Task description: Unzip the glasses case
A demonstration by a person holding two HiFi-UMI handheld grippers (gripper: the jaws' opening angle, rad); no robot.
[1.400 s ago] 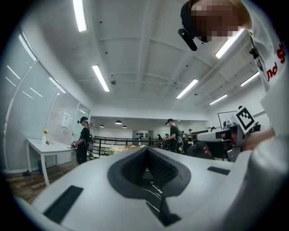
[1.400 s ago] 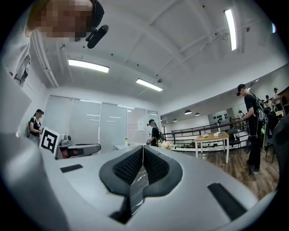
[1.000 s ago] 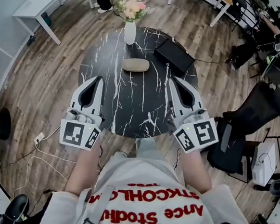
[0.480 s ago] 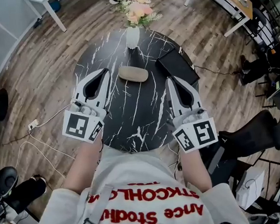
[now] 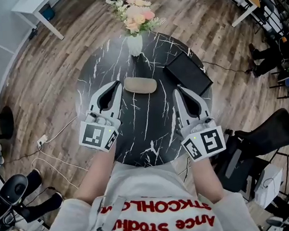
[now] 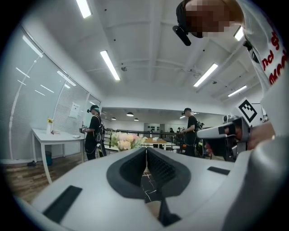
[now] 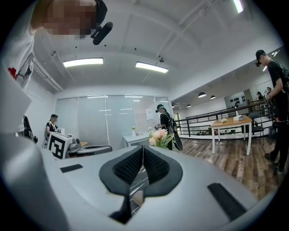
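Observation:
The beige oval glasses case (image 5: pixel 140 85) lies zipped on the round black marble table (image 5: pixel 151 137), a little behind its middle. My left gripper (image 5: pixel 118 83) is shut and empty, with its tip just beside the case's left end. Held level over the table's right half, my right gripper (image 5: pixel 177 90) is shut on nothing, a short way to the right of and nearer than the case. The left gripper view shows its jaws (image 6: pixel 146 151) pressed together; the right gripper view shows the same (image 7: pixel 142 149).
A white vase (image 5: pixel 135 44) of pink flowers stands behind the case. A flat black box (image 5: pixel 187 73) lies at the table's back right. A dark chair (image 5: pixel 266 138) stands to the right, and cables (image 5: pixel 52 144) run over the wooden floor at left. People stand in the background.
Both grippers have moved forward and lower over the table towards the case. The left tip, earlier well short of the case, is now beside its left end. Both stayed shut.

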